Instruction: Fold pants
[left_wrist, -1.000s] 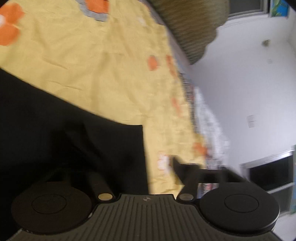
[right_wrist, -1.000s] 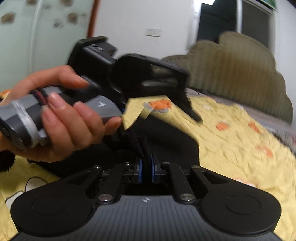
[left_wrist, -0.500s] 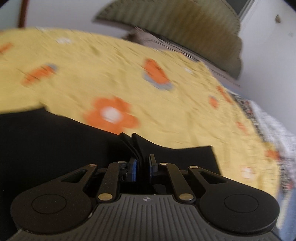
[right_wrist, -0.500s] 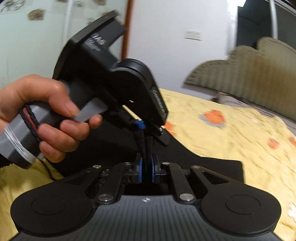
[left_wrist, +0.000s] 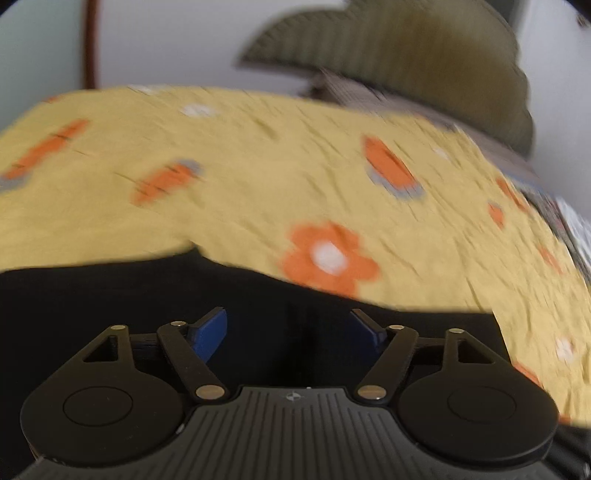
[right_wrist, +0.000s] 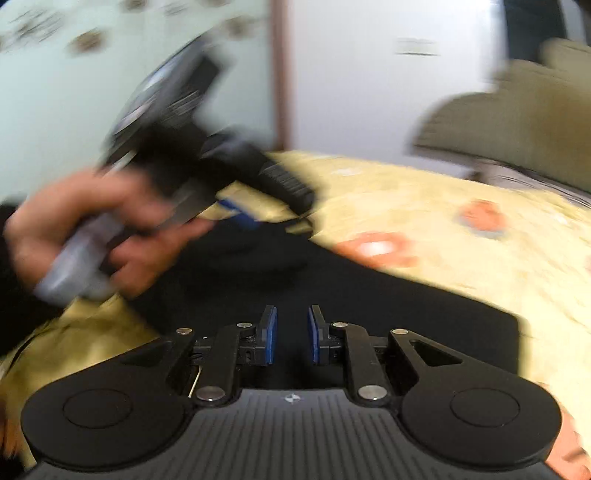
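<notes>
The black pants (left_wrist: 110, 295) lie flat on the yellow bedspread (left_wrist: 258, 166), their far edge just ahead of both grippers. My left gripper (left_wrist: 288, 325) hovers over the cloth with its jaws opening wide, and nothing is pinched between the blue pads (left_wrist: 210, 332). My right gripper (right_wrist: 291, 332) is over the pants (right_wrist: 369, 314) too. Its jaws are opening a little, and the narrow gap between them holds no fabric. In the right wrist view a hand (right_wrist: 92, 236) holds the left gripper (right_wrist: 269, 221), blurred, above the pants' far left part.
The bedspread (right_wrist: 461, 266) has orange flowers and fills the space beyond the pants. An olive padded headboard (left_wrist: 424, 62) stands at the far end against a white wall. A brown door frame (right_wrist: 279, 74) rises at the back left.
Both grippers were pinched on a raised fold of the pants; now both have let go and the cloth lies flat. The left jaws spread wide, the right only slightly.
</notes>
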